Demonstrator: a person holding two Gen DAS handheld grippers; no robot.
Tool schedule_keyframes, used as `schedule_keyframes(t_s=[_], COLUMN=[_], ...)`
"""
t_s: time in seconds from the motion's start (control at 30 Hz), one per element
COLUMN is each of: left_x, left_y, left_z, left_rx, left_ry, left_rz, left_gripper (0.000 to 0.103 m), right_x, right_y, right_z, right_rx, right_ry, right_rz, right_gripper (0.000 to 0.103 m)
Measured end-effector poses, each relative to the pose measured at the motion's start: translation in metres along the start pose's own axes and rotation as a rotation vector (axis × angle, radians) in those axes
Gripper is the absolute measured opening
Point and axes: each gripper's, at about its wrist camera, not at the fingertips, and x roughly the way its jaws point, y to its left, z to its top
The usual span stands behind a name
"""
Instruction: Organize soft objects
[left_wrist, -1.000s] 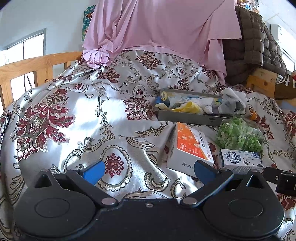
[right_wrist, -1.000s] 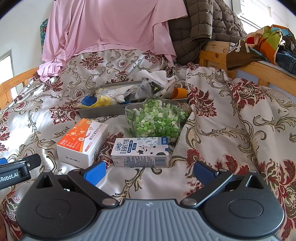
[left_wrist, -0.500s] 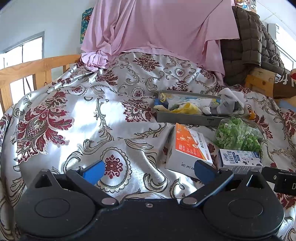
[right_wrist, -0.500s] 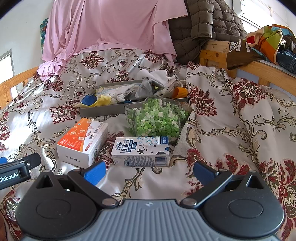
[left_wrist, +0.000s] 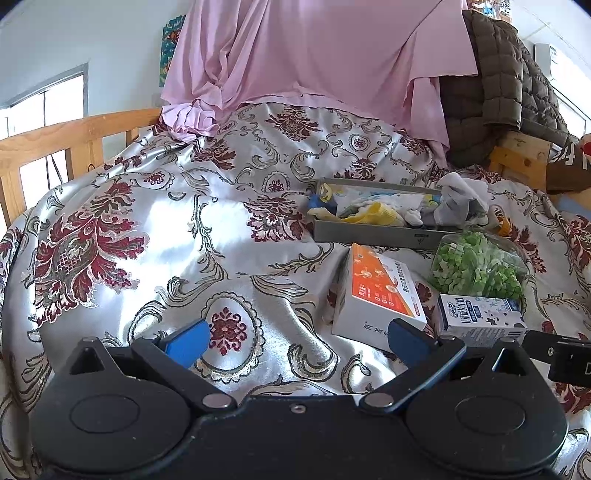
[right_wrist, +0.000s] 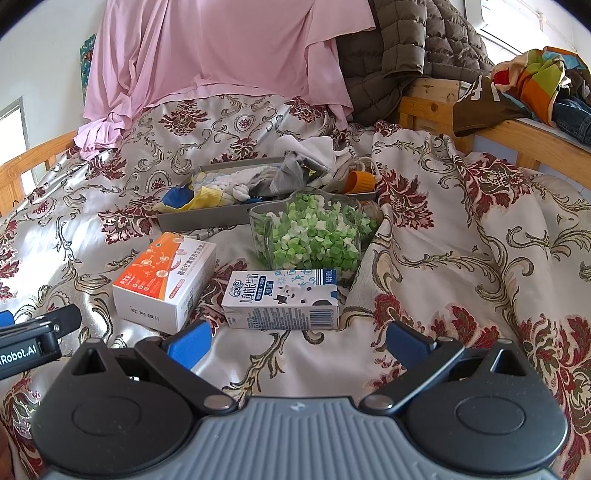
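A grey tray (left_wrist: 369, 233) (right_wrist: 207, 220) lies on the bed and holds several small socks and cloths, yellow, white and grey (left_wrist: 373, 214) (right_wrist: 236, 188). A grey-white cloth (left_wrist: 461, 195) (right_wrist: 306, 155) hangs over its right end. My left gripper (left_wrist: 295, 341) is open and empty, low over the bedspread, left of the boxes. My right gripper (right_wrist: 295, 343) is open and empty, just in front of the milk carton (right_wrist: 282, 299).
An orange-white box (left_wrist: 380, 295) (right_wrist: 162, 277), the milk carton (left_wrist: 480, 317) and a clear container of green pieces (left_wrist: 476, 264) (right_wrist: 310, 236) lie before the tray. An orange cup (right_wrist: 358, 181) lies behind. Wooden rails (left_wrist: 55, 144) (right_wrist: 517, 136) edge the bed; pink cloth (left_wrist: 314, 55) drapes behind.
Both grippers have barely moved; the left view has shifted slightly. Both stay open and empty.
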Motion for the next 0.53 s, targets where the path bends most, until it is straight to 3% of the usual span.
schedule_keyframes(t_s=[0.53], left_x=[-0.0005], left_y=[-0.0005], left_z=[-0.0001], left_rx=[0.003], left_ry=[0.004], left_rz=[-0.012], left_gripper=[0.102], right_x=[0.0014], right_y=[-0.0016], right_z=[0.0002], right_rx=[-0.001], right_ry=[0.010], right_rz=[-0.002], right_gripper=[0.103])
